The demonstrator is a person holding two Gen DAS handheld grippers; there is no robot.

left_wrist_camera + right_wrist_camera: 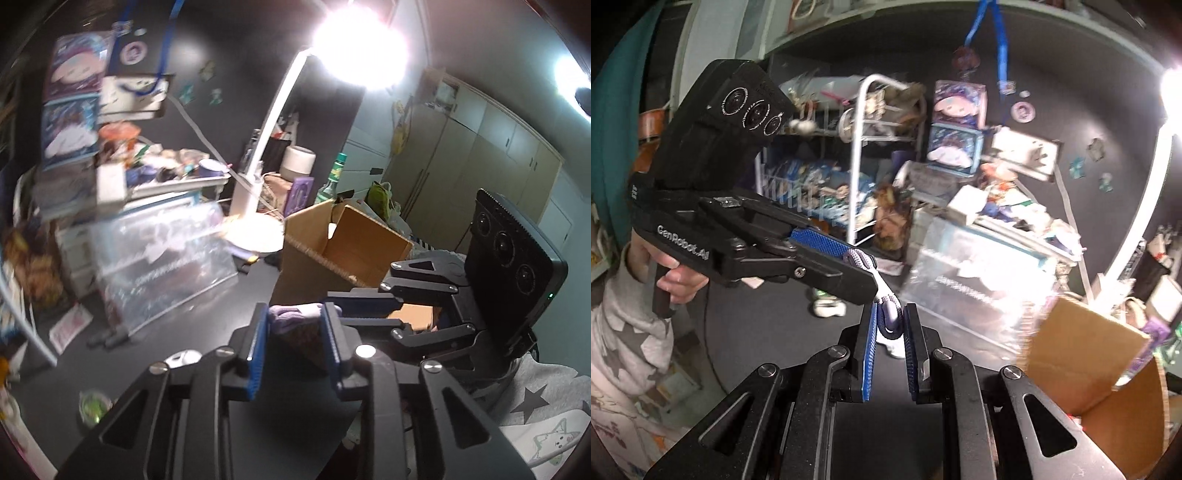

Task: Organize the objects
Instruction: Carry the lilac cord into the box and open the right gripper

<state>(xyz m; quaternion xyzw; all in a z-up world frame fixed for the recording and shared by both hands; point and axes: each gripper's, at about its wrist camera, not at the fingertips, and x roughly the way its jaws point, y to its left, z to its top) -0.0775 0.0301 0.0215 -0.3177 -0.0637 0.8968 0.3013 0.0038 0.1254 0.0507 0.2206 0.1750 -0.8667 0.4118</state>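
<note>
Held item: soft lilac knitted cloth piece (886, 314), off the desk, stretched between both grippers.
Left gripper (293, 325): clenched on one end.
Right gripper (889, 325): clenched on the other end.
Long axis: runs gripper to gripper.
Target, likely: open brown cardboard box (343, 243), nearer the right gripper.

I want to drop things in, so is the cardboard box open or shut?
Open. The cardboard box has its flaps raised, and its bare brown inside shows from the left wrist view. Whether anything lies at the bottom, cannot tell.
</note>
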